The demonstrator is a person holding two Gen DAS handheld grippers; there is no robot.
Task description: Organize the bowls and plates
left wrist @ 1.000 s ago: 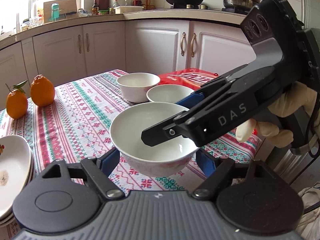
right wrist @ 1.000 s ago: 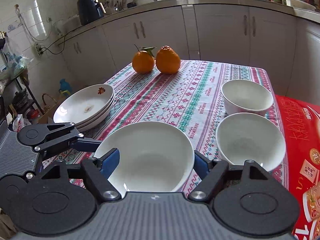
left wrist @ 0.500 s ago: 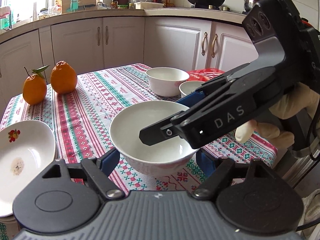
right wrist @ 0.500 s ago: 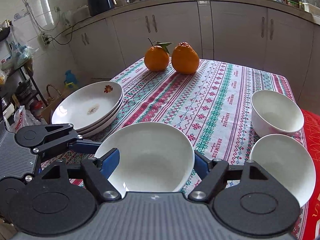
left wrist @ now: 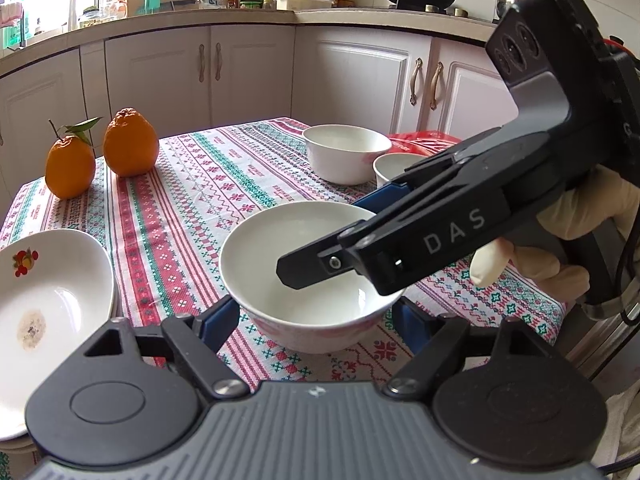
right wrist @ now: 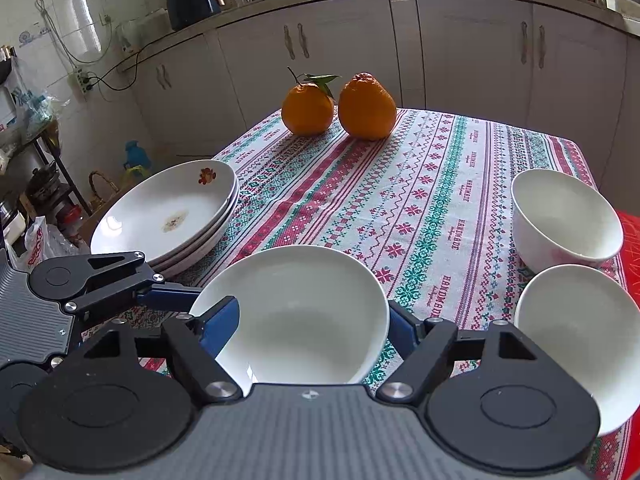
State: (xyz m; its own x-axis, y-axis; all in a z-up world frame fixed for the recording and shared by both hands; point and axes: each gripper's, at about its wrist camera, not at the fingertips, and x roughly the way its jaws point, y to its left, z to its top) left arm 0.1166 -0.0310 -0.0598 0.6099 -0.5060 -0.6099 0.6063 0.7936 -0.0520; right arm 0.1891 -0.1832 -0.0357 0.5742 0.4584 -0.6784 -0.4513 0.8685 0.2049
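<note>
A white bowl point(left wrist: 304, 276) hangs just above the patterned tablecloth point(right wrist: 420, 184), held from two sides. My left gripper point(left wrist: 316, 316) is shut on it, blue pads against its outer wall. My right gripper point(right wrist: 312, 324) is shut on the same bowl point(right wrist: 296, 308); in the left wrist view it reaches in from the right, over the rim. The left gripper's blue finger point(right wrist: 168, 296) touches the bowl's left side. A stack of flowered plates point(right wrist: 168, 208) lies at the table's left edge. Two more white bowls point(right wrist: 564, 216) point(right wrist: 576, 320) stand on the right.
Two oranges point(right wrist: 308, 108) point(right wrist: 366, 106) sit at the far end of the table. A red plastic bag point(left wrist: 424, 140) lies beyond the two bowls. A gloved hand point(left wrist: 560, 248) holds the right gripper. Kitchen cabinets ring the table.
Both grippers have carried the bowl together toward the plate stack. The stack and oranges now show more fully, and the two standing bowls have slid to the right.
</note>
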